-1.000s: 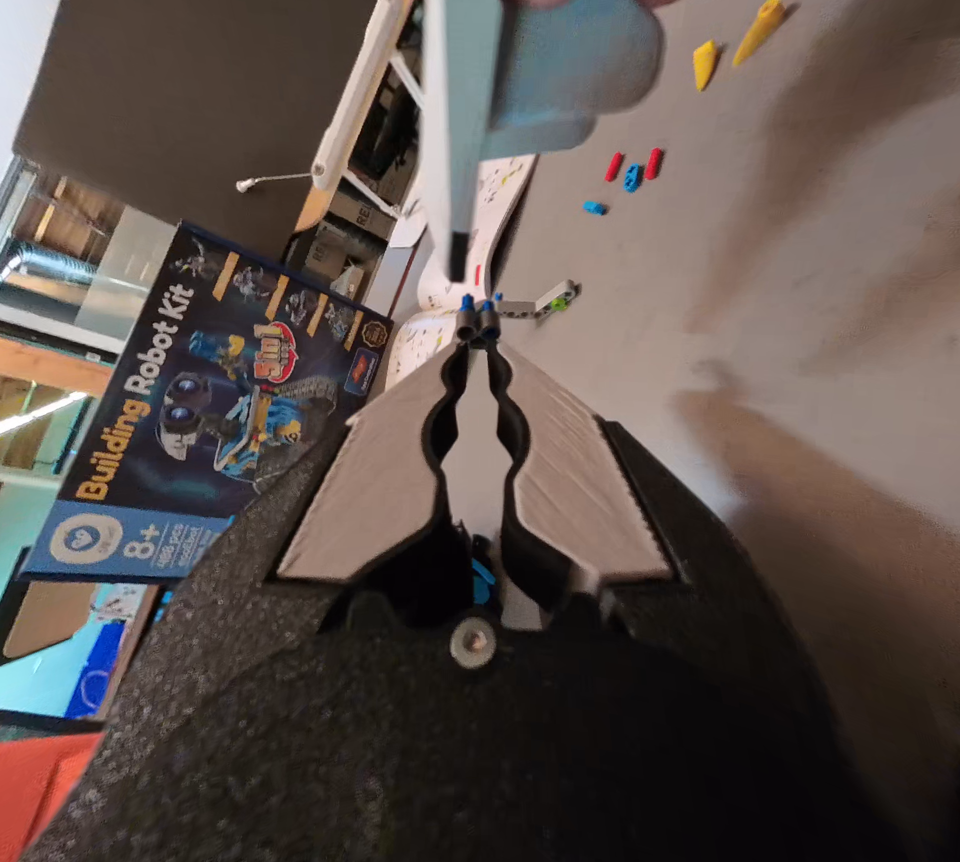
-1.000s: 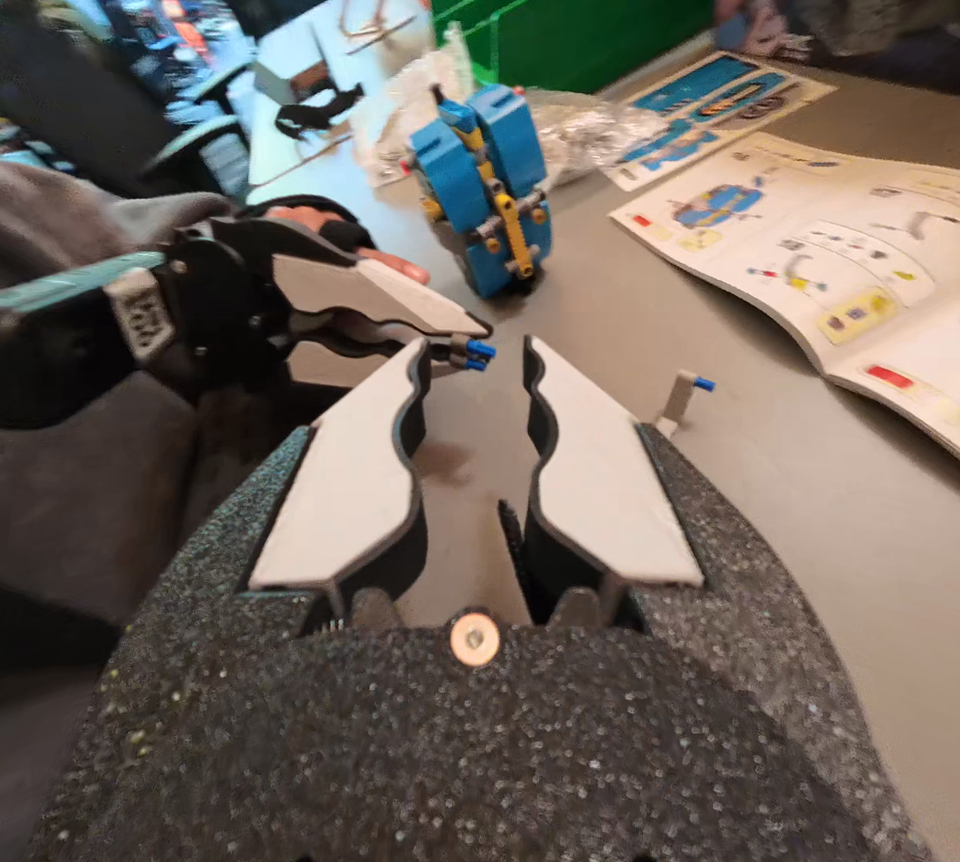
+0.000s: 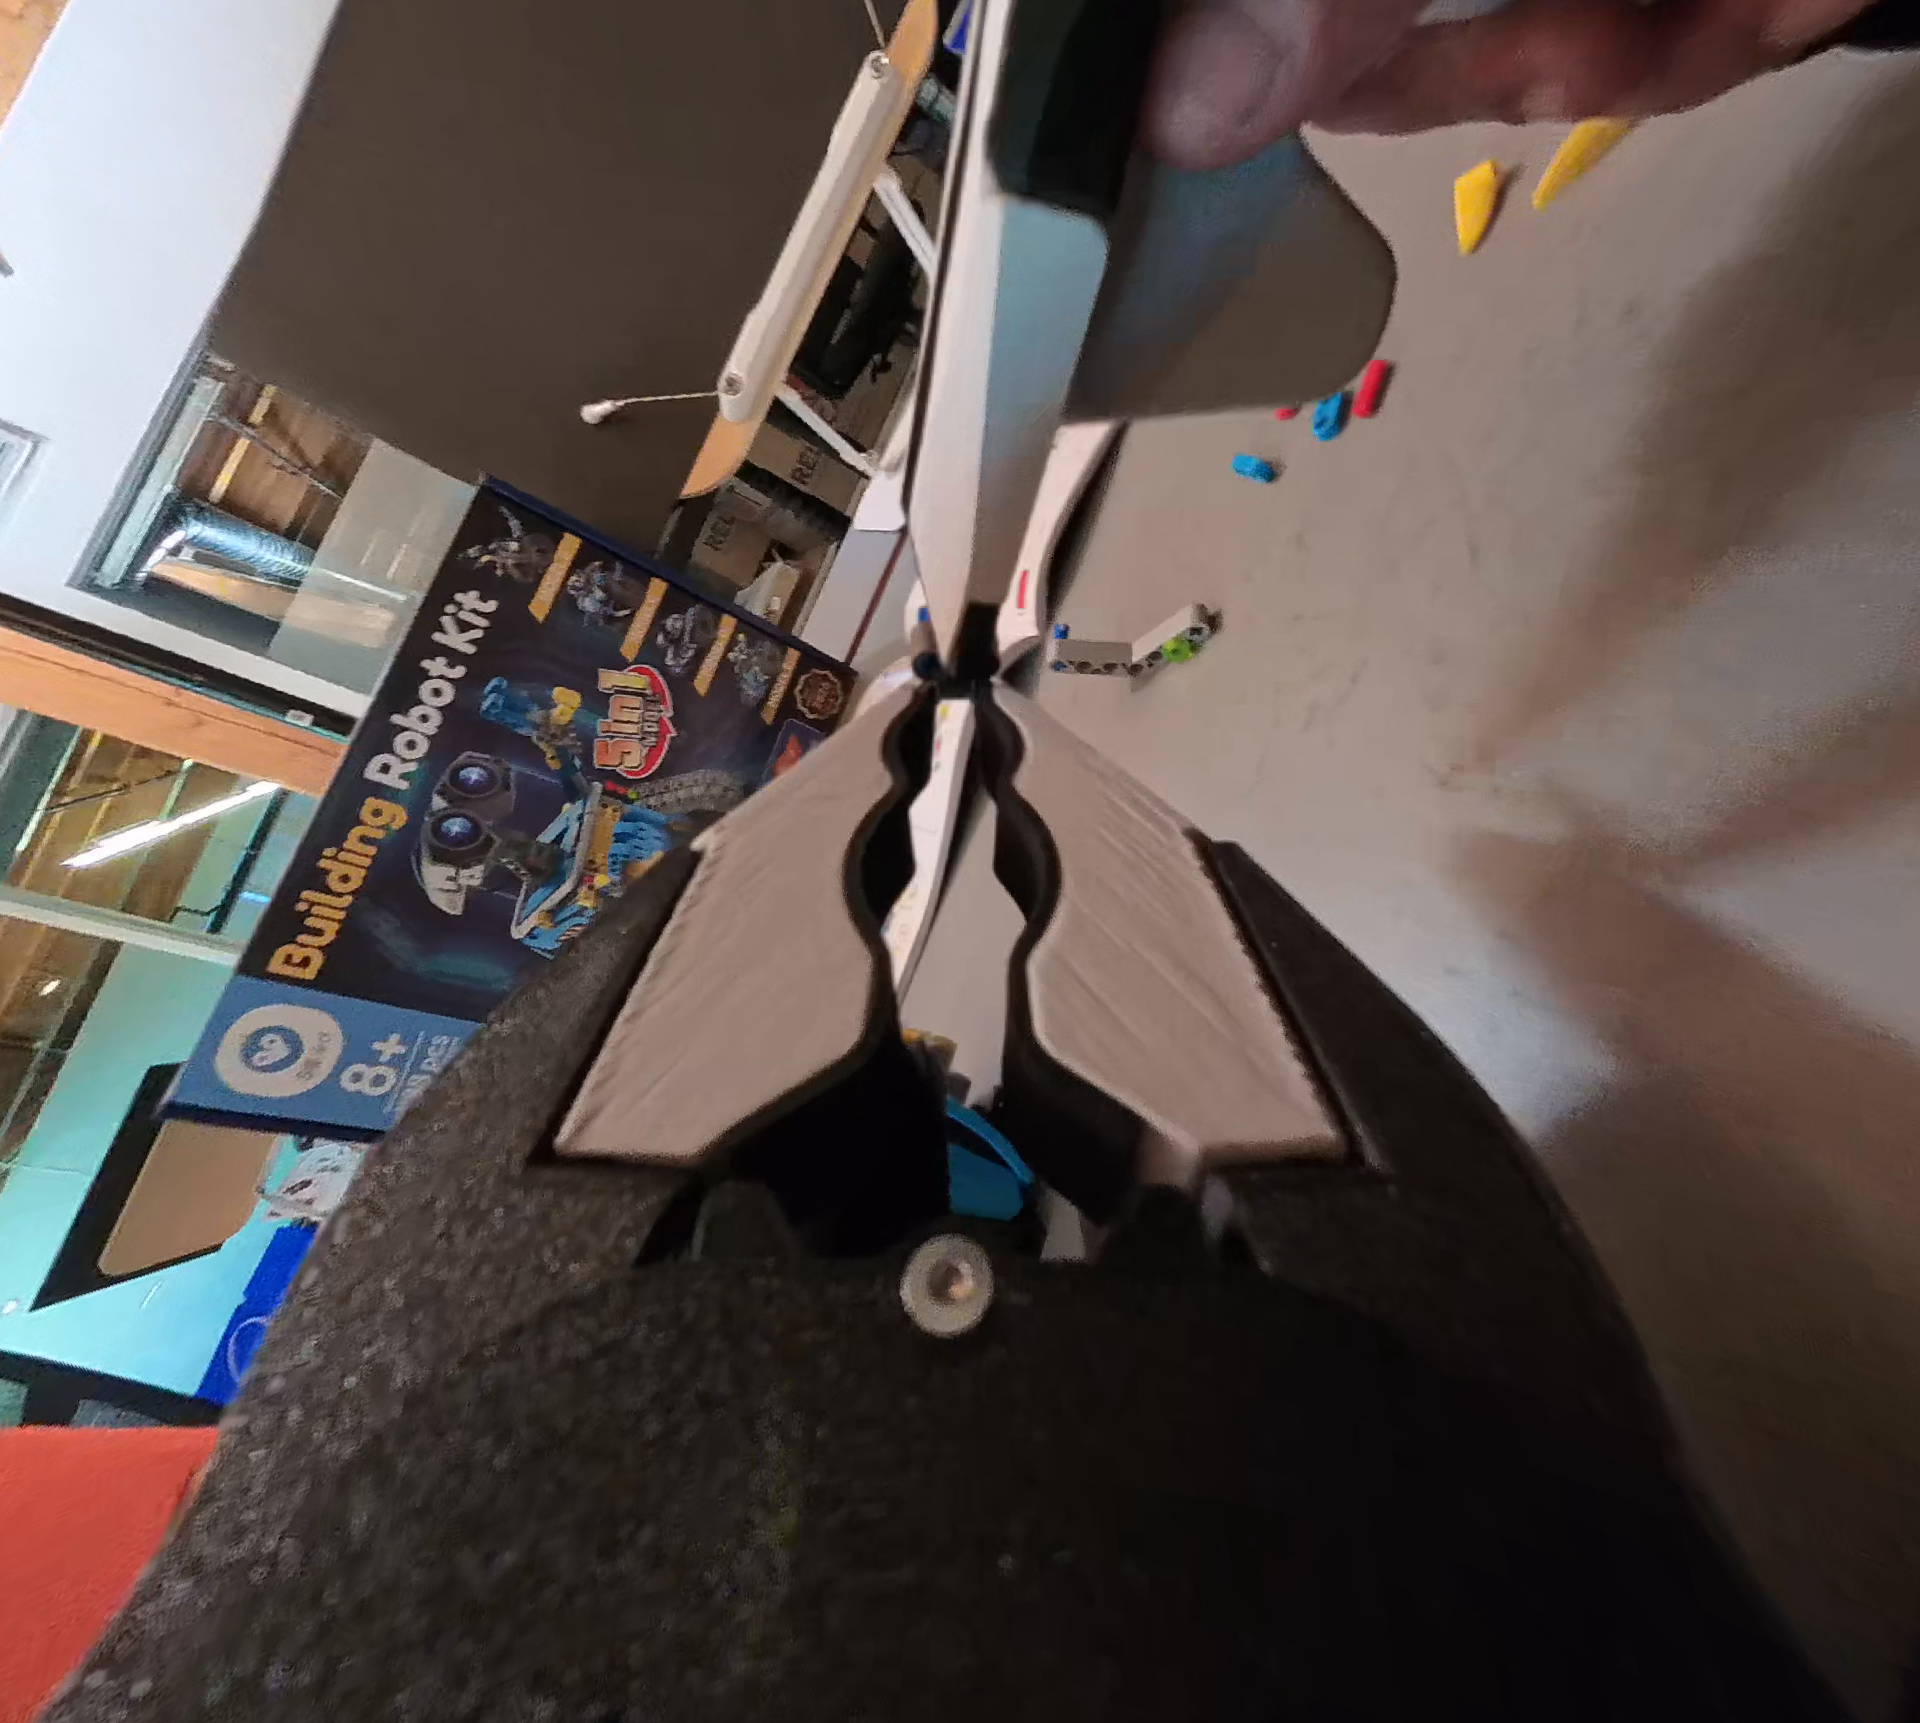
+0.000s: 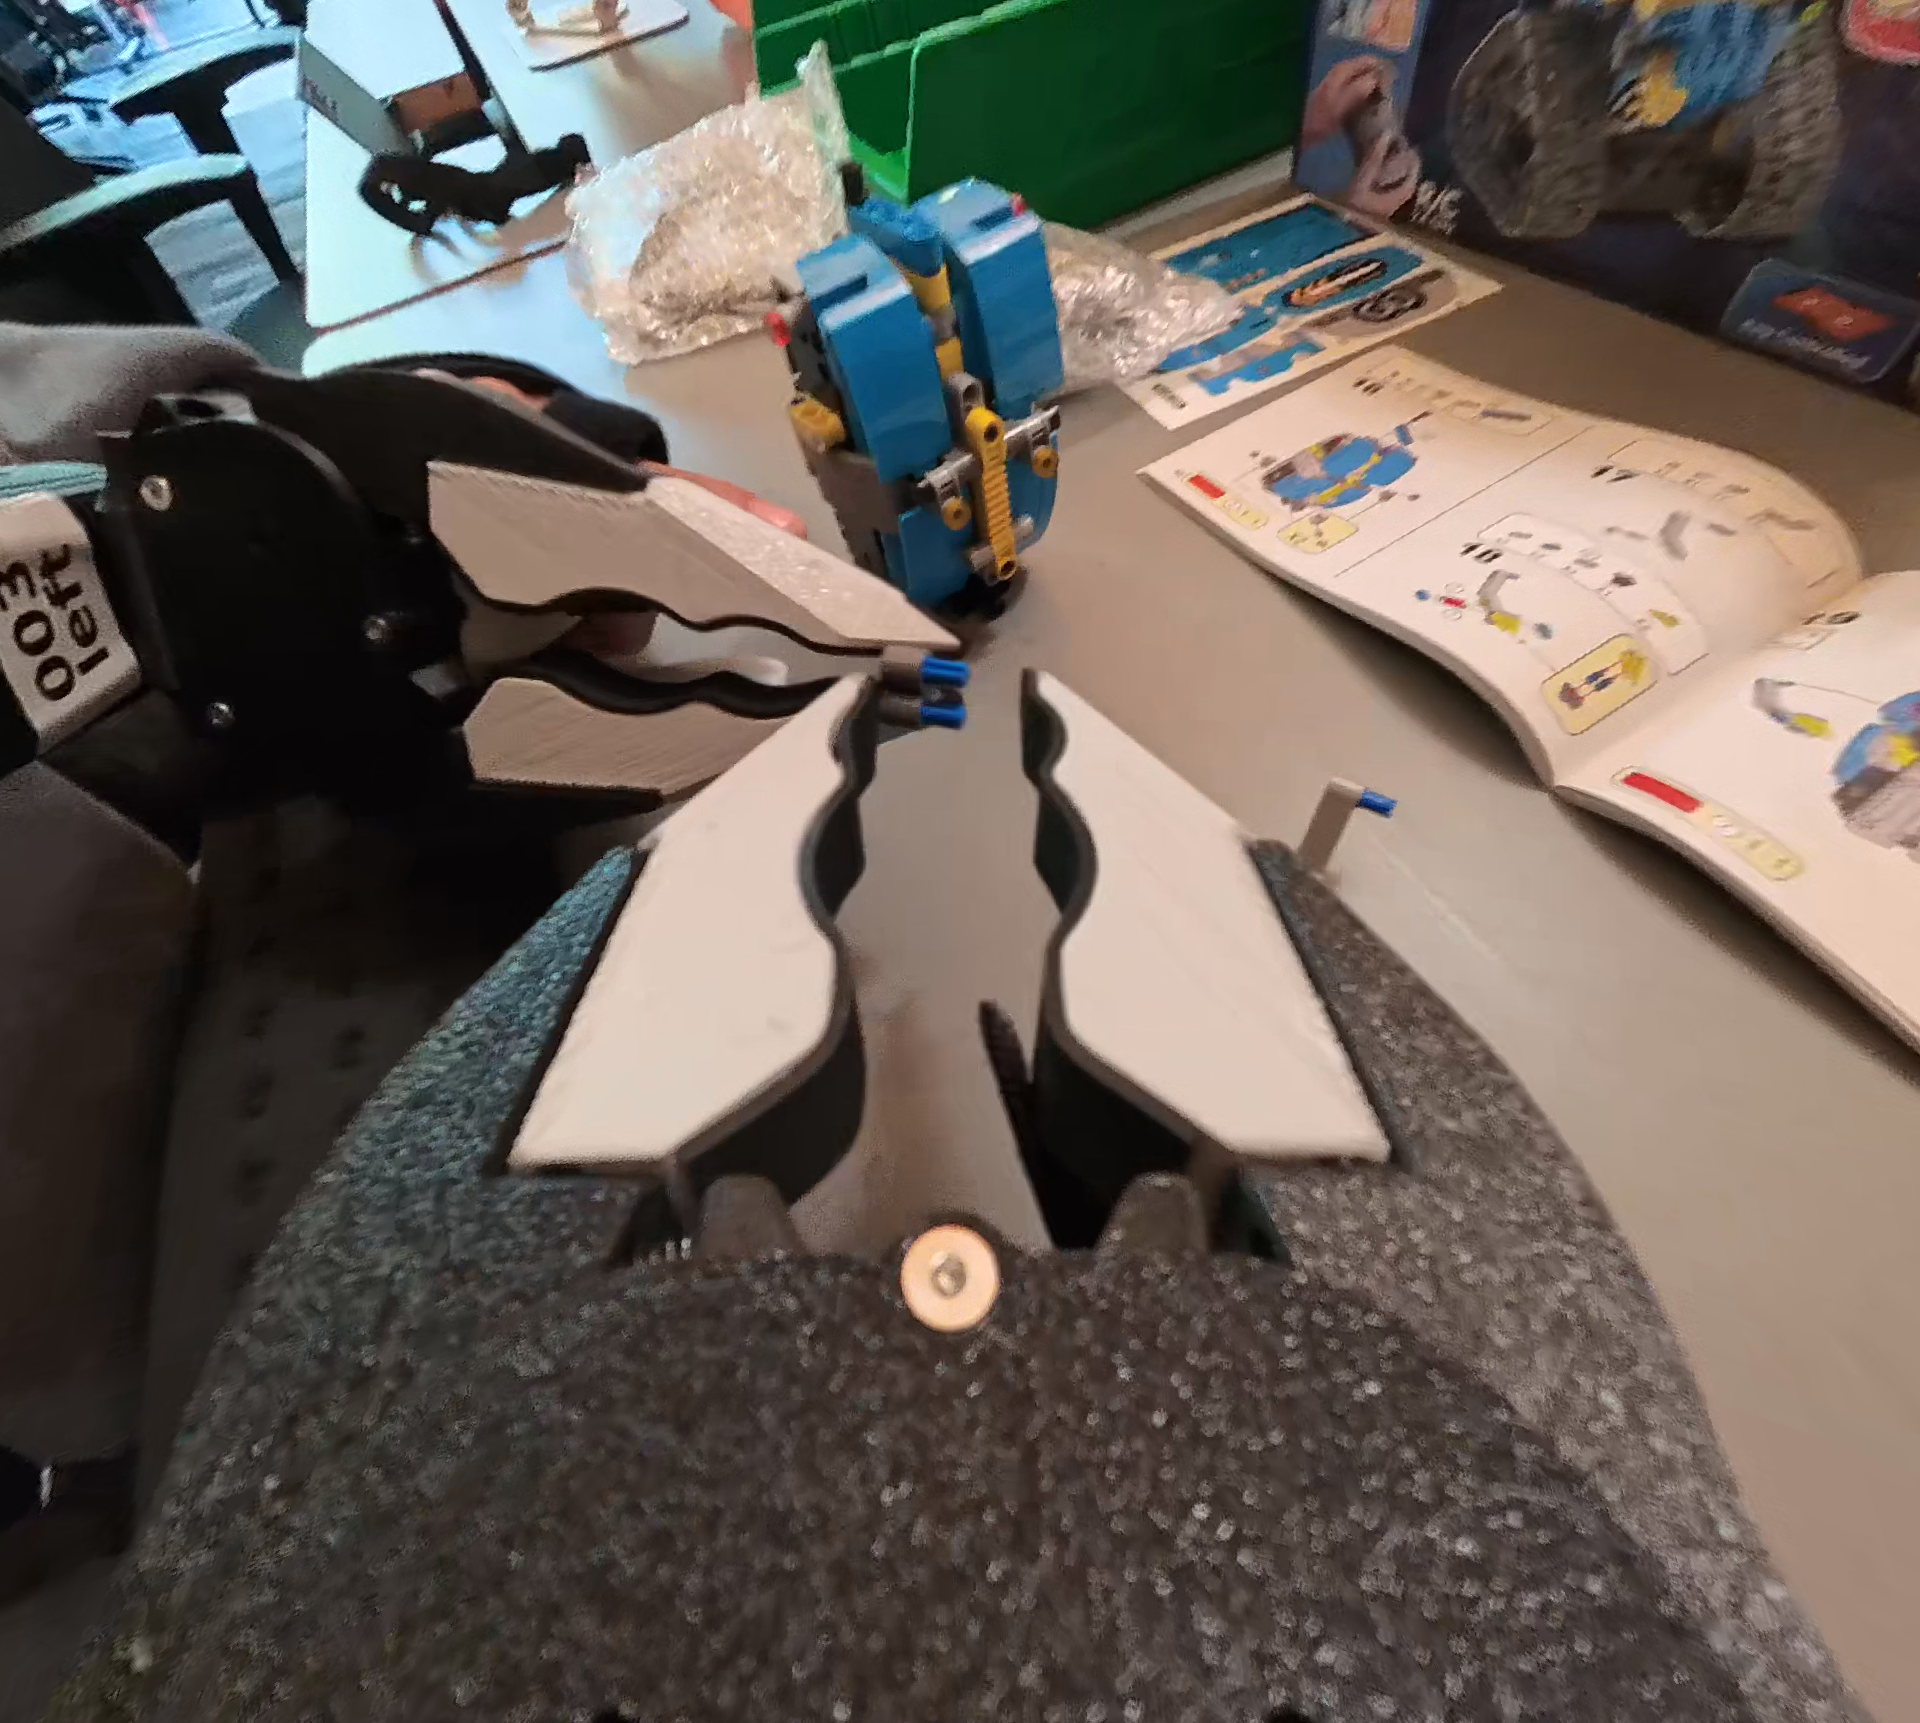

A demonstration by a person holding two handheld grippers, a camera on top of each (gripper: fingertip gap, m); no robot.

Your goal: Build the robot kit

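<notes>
My left gripper (image 3: pixel 951 686) is shut on a small grey piece with two blue pins (image 4: pixel 940 674), and the pins stick out past its tips. It also shows in the right wrist view (image 4: pixel 904 686), coming in from the left. My right gripper (image 4: pixel 948 684) is open, and the blue pins sit between its fingertips, close to its left finger. In the left wrist view, one white finger (image 3: pixel 977 343) of the right gripper comes down to the held piece, with a hand above it. A blue and yellow brick model (image 4: pixel 925 406) stands upright on the grey table just beyond both grippers.
An open instruction booklet (image 4: pixel 1558 582) lies at the right. A small grey beam with a blue pin (image 4: pixel 1340 816) stands near my right finger. A green bin (image 4: pixel 1039 32), bubble wrap (image 4: pixel 707 239) and the kit box (image 4: pixel 1610 63) stand behind. Loose red, blue and yellow pieces (image 3: pixel 1340 406) lie farther off. Less than 4 cm separates the two grippers' tips.
The right gripper has moved closer to the left gripper's tips, so its finger now reaches the held piece. The left gripper stays shut on the piece.
</notes>
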